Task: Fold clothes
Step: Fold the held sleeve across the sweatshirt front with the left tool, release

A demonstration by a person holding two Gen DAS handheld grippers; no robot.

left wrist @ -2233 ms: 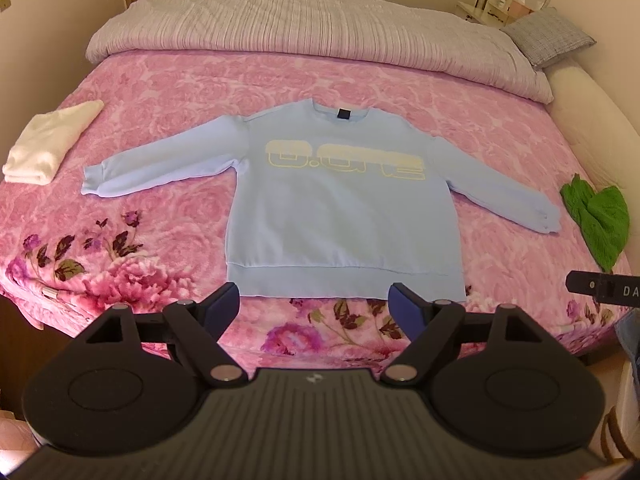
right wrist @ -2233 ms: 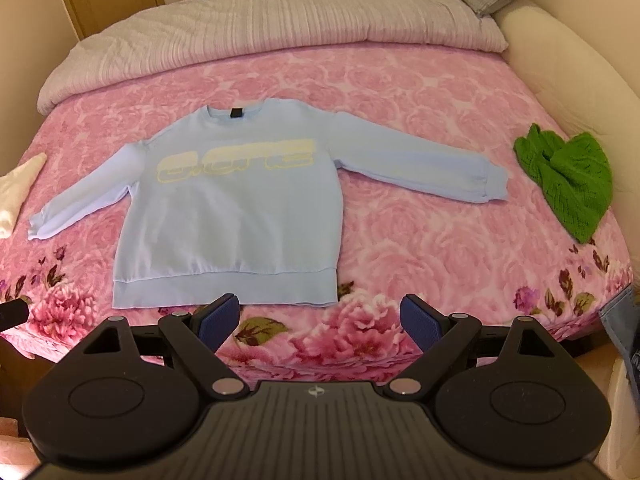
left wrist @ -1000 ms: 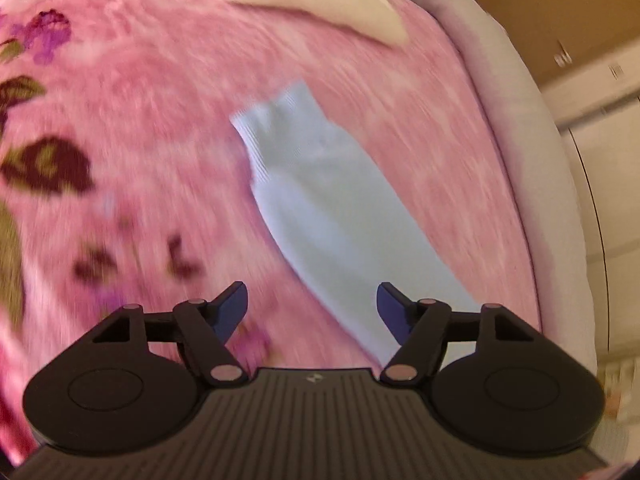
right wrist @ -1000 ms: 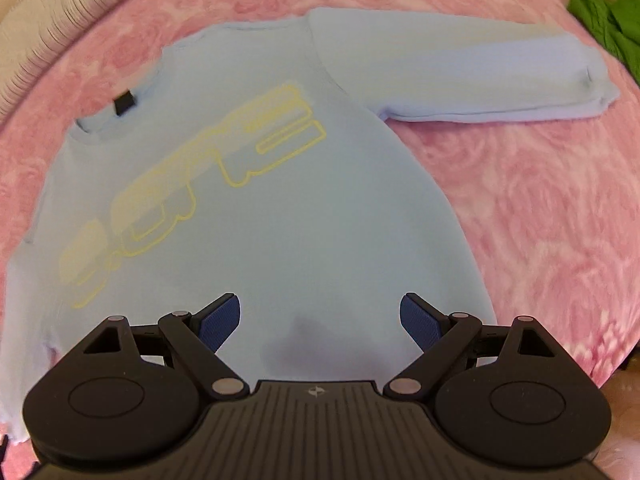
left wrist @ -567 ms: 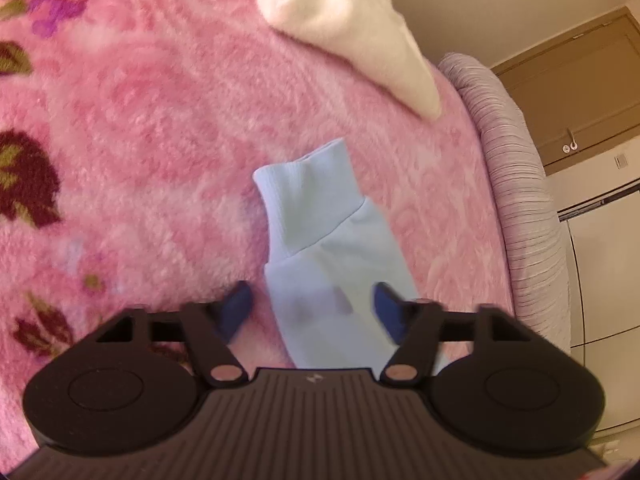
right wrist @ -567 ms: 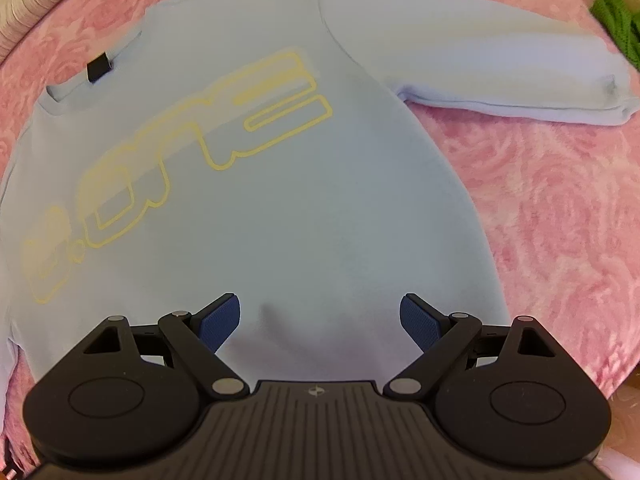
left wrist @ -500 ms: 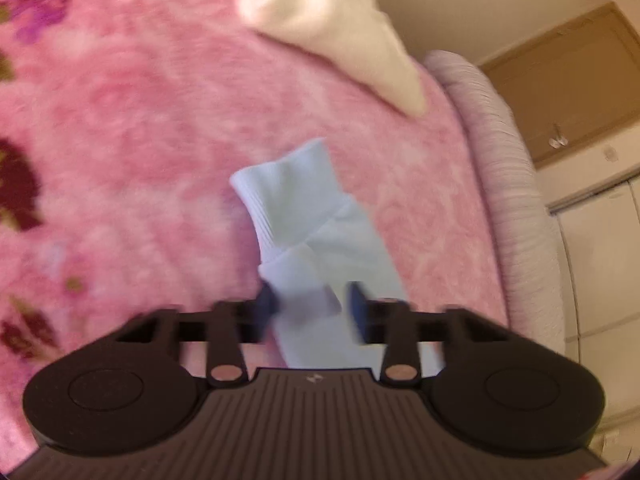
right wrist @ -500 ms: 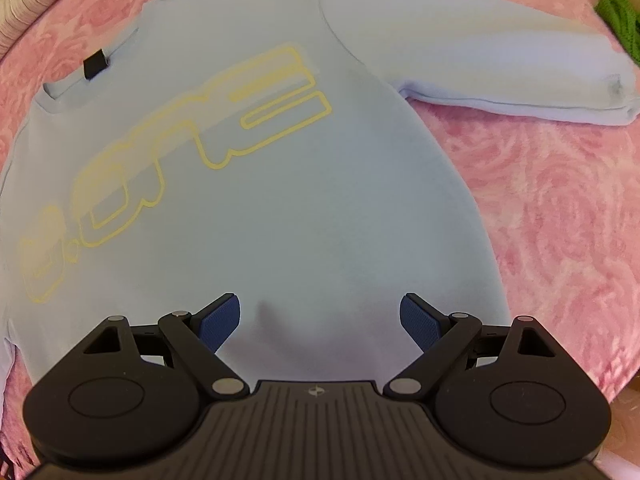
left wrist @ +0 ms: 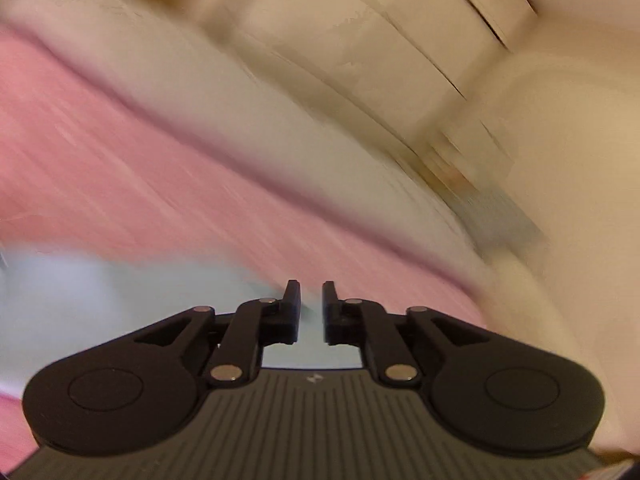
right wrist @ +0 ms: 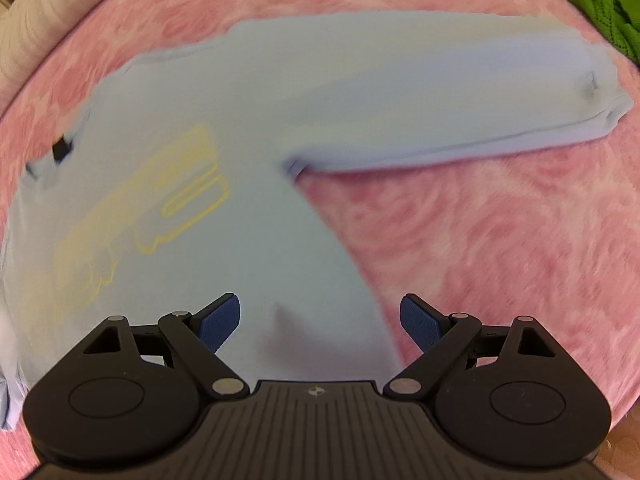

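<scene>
1. The pale blue sweatshirt (right wrist: 256, 184) lay flat on the pink rose-patterned bedspread (right wrist: 500, 240); its sleeve (right wrist: 460, 100) ran long toward the right, ribbed cuff outermost.
2. The right gripper (right wrist: 320, 320) hovered wide open above the soft body cloth.
3. The left gripper (left wrist: 311, 308) stood nearly closed; blur hid any grip.

Soft matt cloth sweatshirt (right wrist: 256, 128), fuzzy plush blanket (right wrist: 500, 240) — green knit (right wrist: 600, 4)

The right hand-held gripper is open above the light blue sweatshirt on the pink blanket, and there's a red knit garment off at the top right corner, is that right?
Not quite. The knit garment at the top right corner is green, not red, as the right wrist view shows. The rest holds: the right hand-held gripper is open above the light blue sweatshirt on the pink blanket.
</scene>
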